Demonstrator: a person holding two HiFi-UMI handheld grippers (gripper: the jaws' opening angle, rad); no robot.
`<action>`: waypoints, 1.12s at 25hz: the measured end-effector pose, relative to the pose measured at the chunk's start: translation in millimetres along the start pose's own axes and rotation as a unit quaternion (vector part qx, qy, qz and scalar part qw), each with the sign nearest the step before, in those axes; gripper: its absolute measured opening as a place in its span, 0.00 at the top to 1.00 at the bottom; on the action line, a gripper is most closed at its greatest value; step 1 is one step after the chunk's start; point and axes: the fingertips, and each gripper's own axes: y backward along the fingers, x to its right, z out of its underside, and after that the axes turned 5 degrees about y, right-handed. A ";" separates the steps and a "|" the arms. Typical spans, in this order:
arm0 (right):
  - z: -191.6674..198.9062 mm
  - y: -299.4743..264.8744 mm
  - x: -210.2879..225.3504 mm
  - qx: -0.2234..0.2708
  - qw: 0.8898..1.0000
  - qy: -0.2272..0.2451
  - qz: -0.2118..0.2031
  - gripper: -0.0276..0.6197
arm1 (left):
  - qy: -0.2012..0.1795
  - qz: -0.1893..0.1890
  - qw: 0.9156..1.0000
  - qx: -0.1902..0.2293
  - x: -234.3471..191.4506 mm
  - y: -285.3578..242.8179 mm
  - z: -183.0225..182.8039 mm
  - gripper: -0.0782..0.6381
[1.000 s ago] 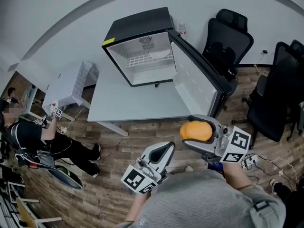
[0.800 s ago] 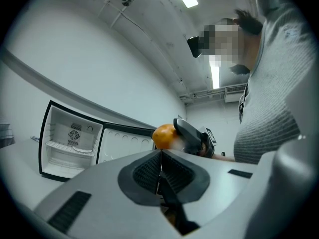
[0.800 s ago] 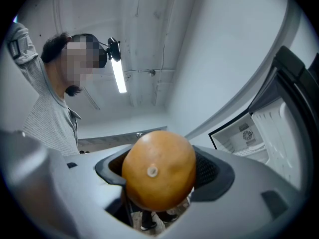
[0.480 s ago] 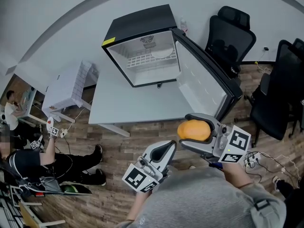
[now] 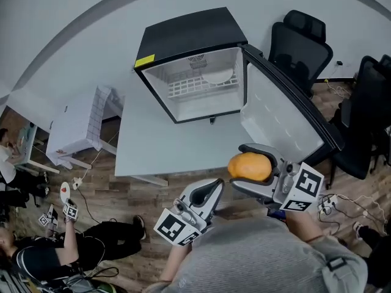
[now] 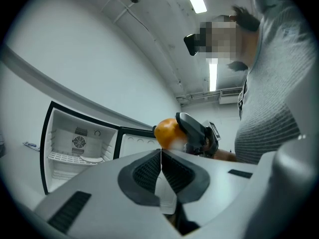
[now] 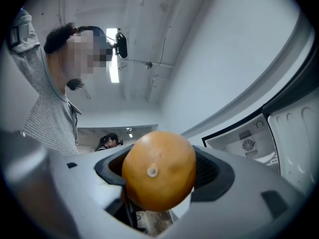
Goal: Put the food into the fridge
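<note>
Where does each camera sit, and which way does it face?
Head view: on the person's head, looking steeply down at the open black mini fridge and grey table; left tongs, right tongs and grey-sweatered torso show.
Left gripper view: on the shut, empty left tongs, facing up toward the fridge; torso at right.
Right gripper view: on the right tongs gripping the round orange fruit, facing up; torso at left.
Shared: both gripper views catch the fridge's white interior.

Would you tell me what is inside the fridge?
A wire shelf carrying a white plate, and a vent on the back wall. Under the shelf looks bare; the fridge roof hides the top.
</note>
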 end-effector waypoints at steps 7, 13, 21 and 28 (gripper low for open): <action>7.5 -52.6 33.0 -0.001 0.999 0.015 0.043 0.44 | 0.002 0.040 0.999 -0.010 -67.2 0.3 -18.0 0.87; 10.1 -93.2 53.6 0.001 0.997 0.025 0.078 0.44 | 0.004 0.078 0.997 -0.012 -113.3 2.8 -36.7 0.87; 21.9 -136.1 71.1 0.002 0.991 0.046 0.125 0.44 | 0.012 0.113 0.993 -0.011 -167.5 19.5 -45.4 0.87; 32.7 -160.1 78.1 0.004 0.987 0.052 0.154 0.44 | 0.012 0.143 0.990 -0.013 -197.6 26.1 -50.1 0.87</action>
